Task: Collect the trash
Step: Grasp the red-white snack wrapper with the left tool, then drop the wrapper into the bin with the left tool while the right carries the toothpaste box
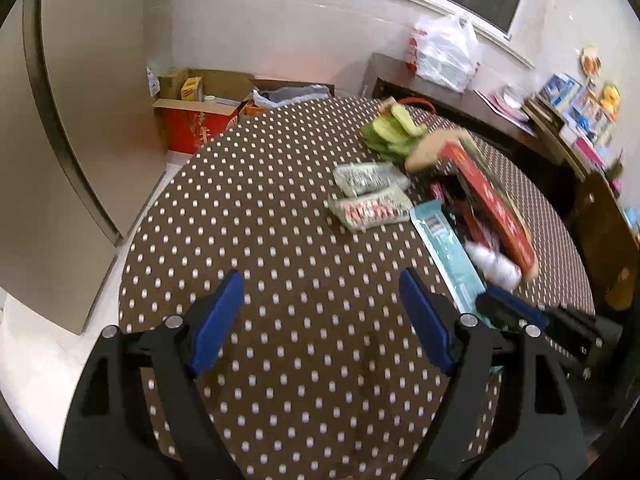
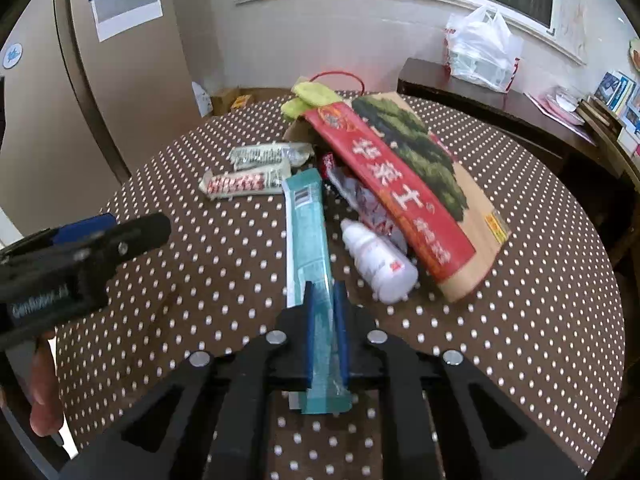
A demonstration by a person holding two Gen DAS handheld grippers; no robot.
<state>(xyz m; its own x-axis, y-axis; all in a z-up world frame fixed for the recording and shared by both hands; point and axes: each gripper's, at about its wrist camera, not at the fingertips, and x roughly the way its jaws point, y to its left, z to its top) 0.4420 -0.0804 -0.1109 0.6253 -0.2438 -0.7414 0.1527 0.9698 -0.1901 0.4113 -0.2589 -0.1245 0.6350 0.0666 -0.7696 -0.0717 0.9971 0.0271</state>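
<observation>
The right gripper (image 2: pixel 324 292) is closed on the near end of the teal packet (image 2: pixel 306 232), whose long axis runs up the frame toward the red bag (image 2: pixel 400 184), while the left gripper (image 1: pixel 320 300), jaws wide apart and empty, hangs over the bare dotted table (image 1: pixel 280 184) at lower left of it.

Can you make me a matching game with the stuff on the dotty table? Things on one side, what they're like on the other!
Things:
1. teal packet
2. white bottle
3. red and brown paper bag
4. left gripper

What they're like:
A. lying on its side beside the teal packet
B. open, with nothing between its fingers
C. pinched at its near end by the right gripper
D. tipped over, with trash spilling out of it

Pairs: 1-C, 2-A, 3-D, 4-B
</observation>
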